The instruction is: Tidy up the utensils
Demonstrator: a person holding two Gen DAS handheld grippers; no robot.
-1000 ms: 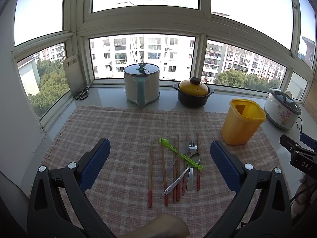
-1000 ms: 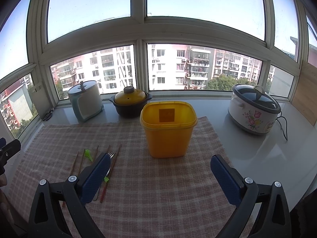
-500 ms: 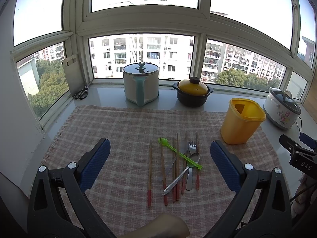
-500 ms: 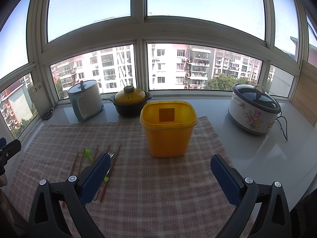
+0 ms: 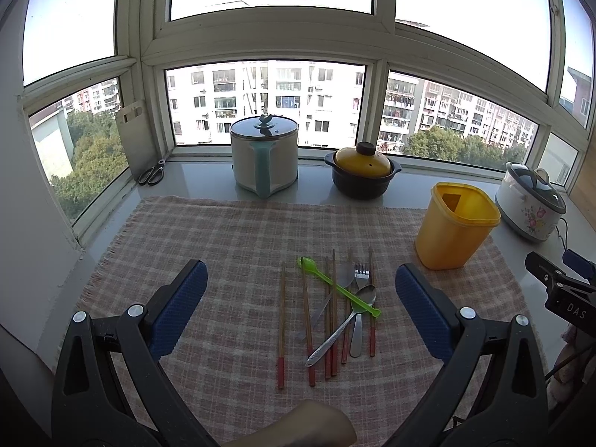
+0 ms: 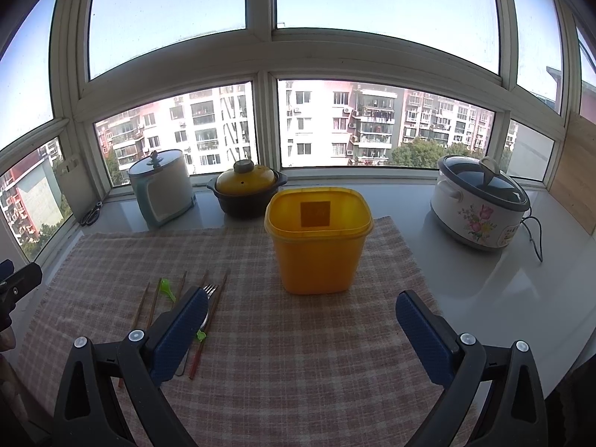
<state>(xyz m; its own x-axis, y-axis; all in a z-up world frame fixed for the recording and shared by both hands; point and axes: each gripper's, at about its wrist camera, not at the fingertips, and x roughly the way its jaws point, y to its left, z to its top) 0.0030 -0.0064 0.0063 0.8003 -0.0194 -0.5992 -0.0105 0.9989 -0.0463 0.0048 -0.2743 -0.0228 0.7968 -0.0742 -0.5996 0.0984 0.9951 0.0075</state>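
A loose pile of utensils lies on the checked cloth (image 5: 231,238): several red-tipped wooden chopsticks (image 5: 281,320), a green plastic spoon (image 5: 335,286), a metal spoon (image 5: 344,326) and a fork (image 5: 358,298). A yellow plastic container (image 5: 456,231) stands open to their right. My left gripper (image 5: 298,309) is open and empty, hovering just before the pile. My right gripper (image 6: 301,331) is open and empty, in front of the yellow container (image 6: 318,238); the utensils (image 6: 175,298) lie by its left finger, partly hidden.
Along the windowsill stand a white pot with a blue handle (image 5: 264,156), a dark casserole with a yellow lid (image 5: 363,171) and a flowered rice cooker (image 5: 532,205) with its cord. Scissors (image 5: 151,173) and a cutting board (image 5: 130,138) are at the back left.
Both grippers are nearly still. The left view has drifted very slightly; nothing was taken hold of or moved.
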